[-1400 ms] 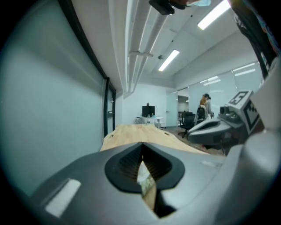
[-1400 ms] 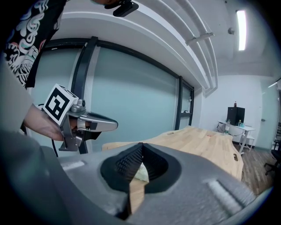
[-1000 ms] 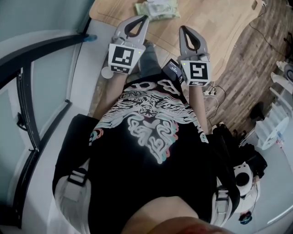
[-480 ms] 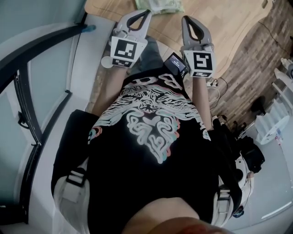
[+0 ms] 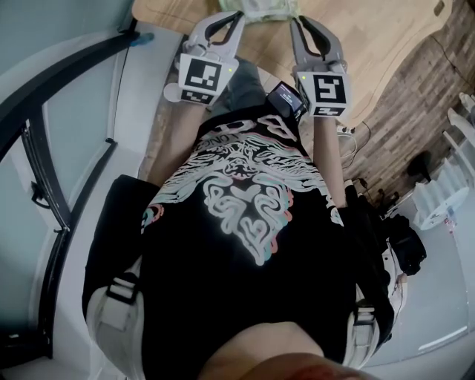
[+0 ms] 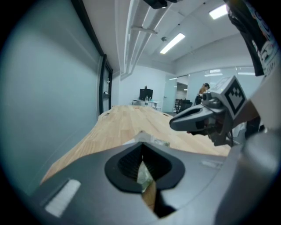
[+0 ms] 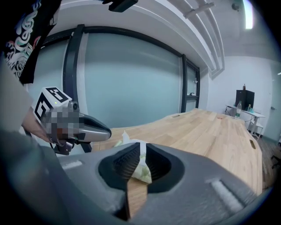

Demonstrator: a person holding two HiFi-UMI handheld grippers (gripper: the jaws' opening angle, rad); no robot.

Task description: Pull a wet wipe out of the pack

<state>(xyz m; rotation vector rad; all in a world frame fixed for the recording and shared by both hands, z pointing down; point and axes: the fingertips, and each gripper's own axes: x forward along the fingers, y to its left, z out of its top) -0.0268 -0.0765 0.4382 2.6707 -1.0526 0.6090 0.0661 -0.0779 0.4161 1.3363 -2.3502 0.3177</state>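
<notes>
The wet wipe pack [image 5: 266, 7], pale green and white, lies on the wooden table [image 5: 371, 37] at the top edge of the head view. My left gripper [image 5: 237, 15] is shut and empty, its tips just short of the pack's left end. My right gripper [image 5: 296, 21] points at the pack's right end. Its jaws are opening and stand slightly apart, with nothing gripped. In the left gripper view the pack [image 6: 154, 142] peeks over the closed jaws. In the right gripper view the pack [image 7: 142, 172] shows through the narrow gap, close ahead.
A small dark device [image 5: 286, 100] hangs at the person's chest between the arms. A white round object [image 5: 172, 92] sits by the left arm. A glass wall and dark frame run along the left. Cables and a socket strip [image 5: 343, 147] lie on the floor to the right.
Both grippers have moved forward and down toward the pack, which now sits right at their tips. The right jaws have parted slightly.
</notes>
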